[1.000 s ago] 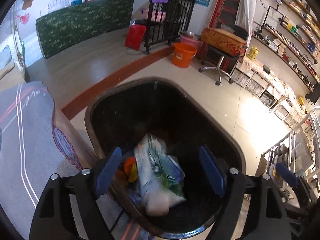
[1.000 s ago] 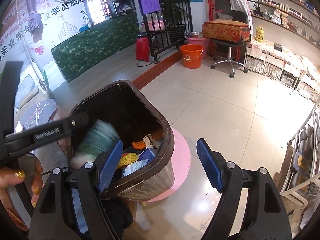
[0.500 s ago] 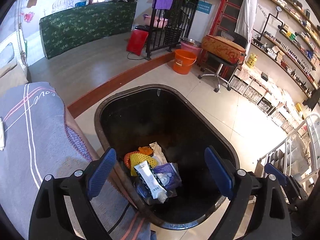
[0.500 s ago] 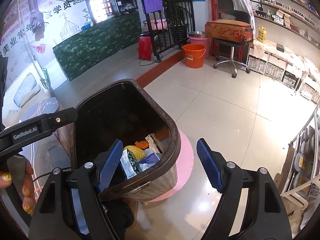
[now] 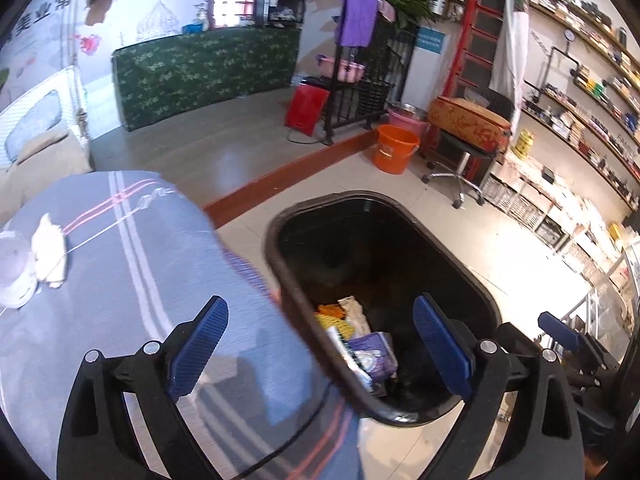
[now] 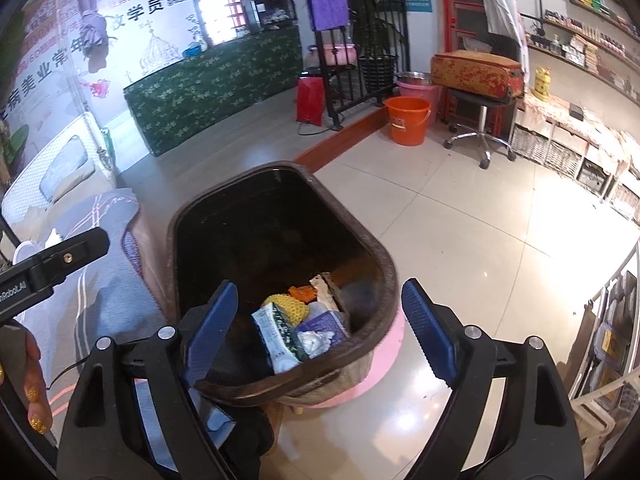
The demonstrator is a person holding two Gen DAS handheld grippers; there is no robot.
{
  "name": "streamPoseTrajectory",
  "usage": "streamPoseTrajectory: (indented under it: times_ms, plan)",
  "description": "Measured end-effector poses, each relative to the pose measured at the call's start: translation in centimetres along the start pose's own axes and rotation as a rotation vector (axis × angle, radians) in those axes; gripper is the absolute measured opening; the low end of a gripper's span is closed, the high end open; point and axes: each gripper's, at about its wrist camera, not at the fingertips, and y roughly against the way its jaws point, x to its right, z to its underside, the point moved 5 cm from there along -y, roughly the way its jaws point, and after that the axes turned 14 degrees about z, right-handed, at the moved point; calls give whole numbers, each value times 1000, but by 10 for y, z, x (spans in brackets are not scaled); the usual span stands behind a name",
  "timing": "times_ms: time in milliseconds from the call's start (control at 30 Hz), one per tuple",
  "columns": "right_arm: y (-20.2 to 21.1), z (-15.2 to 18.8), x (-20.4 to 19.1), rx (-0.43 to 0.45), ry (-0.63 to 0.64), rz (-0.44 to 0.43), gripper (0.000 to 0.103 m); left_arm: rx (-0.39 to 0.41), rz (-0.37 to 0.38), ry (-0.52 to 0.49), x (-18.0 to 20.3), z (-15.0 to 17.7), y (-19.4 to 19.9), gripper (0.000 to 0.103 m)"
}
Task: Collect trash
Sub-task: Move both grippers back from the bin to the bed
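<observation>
Left wrist view, left gripper (image 5: 320,344): jaws spread wide with nothing between them, hovering over the seam between table and bin, judged free for another pickup.
Left wrist view, trash bin (image 5: 280,264): at 4 o'clock of centre, mouth open upward, standing right against the table edge, probably so litter drops straight in.
Left wrist view, collected trash (image 5: 360,340): heaped at the near end of the bin floor; a white tube, a purple packet and yellow netting can be told apart.
Left wrist view, crumpled tissue (image 5: 49,252): at 9 o'clock on the grey striped tablecloth (image 5: 140,280), touching a white cup (image 5: 14,276); likely the pieces not yet collected.
Right wrist view, right gripper (image 6: 320,328): fingers apart and empty, poised above the near rim of the bin.
Right wrist view, trash bin (image 6: 384,264): centre to 6 o'clock, raised on a pink stool (image 6: 384,364), apparently to bring its rim near table height.
Right wrist view, collected trash (image 6: 300,324): lying in the bin between the blue pads.
Right wrist view, orange bucket (image 6: 408,120): 1 o'clock, well apart, uninvolved.
</observation>
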Motion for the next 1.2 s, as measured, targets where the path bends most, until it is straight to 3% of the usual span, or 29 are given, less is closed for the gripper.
streamPoseTrajectory:
  times_ms: [533,733,867,1067,1200]
  plan:
    - [21,-4,-84,19,145,-157,84,65,-183,192,-97,34,74,93]
    - [31,1,-127,15,229,-238,84,98,-323,246,-149,51,115,93]
    - [41,5,-157,3,274,-300,84,118,-370,317,-186,59,140,93]
    - [59,5,-194,16,338,-359,84,139,-450,341,-235,53,160,79]
    - [62,6,-219,-5,371,-400,85,135,-462,340,-257,44,158,71]
